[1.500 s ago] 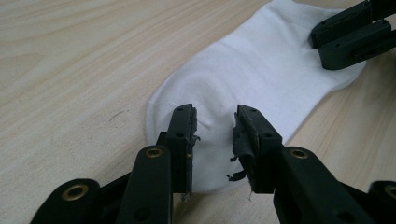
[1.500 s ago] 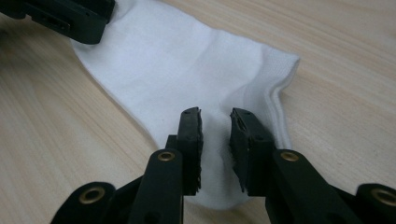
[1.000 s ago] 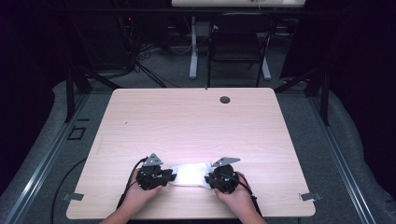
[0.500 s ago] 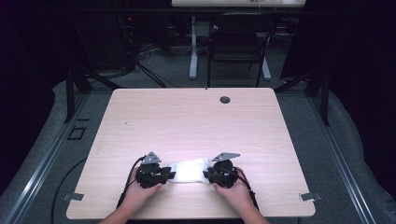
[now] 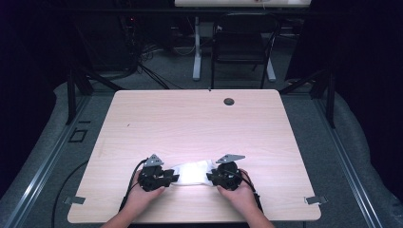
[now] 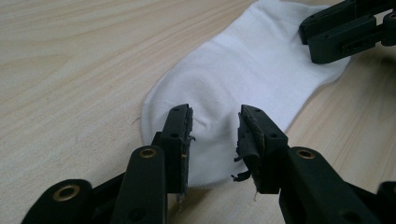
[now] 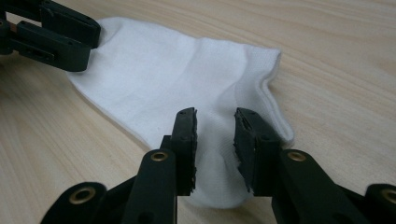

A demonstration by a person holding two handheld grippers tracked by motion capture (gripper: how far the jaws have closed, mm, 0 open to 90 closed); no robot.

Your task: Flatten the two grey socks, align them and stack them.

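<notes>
A white sock (image 5: 192,172) lies flat on the wooden table (image 5: 199,123) near its front edge. My left gripper (image 5: 173,179) is at the sock's rounded left end. In the left gripper view its jaws (image 6: 215,126) stand apart over the sock (image 6: 247,70), and the pads do not press on it. My right gripper (image 5: 212,178) is at the other end, its jaws (image 7: 215,126) spread over the sock (image 7: 163,79) near the ribbed edge. Both pairs of jaws have just been opening. Each gripper view shows the other gripper farther off: right gripper (image 6: 345,28), left gripper (image 7: 51,32).
A small dark grommet (image 5: 229,101) sits near the table's far edge. Beyond the table stands a black chair (image 5: 242,42), with cables on the floor. Metal brackets (image 5: 314,200) mark the front corners. Bare wood stretches behind the sock.
The right gripper has shifted slightly away from the front edge. The left hand and the sock stay where they were.
</notes>
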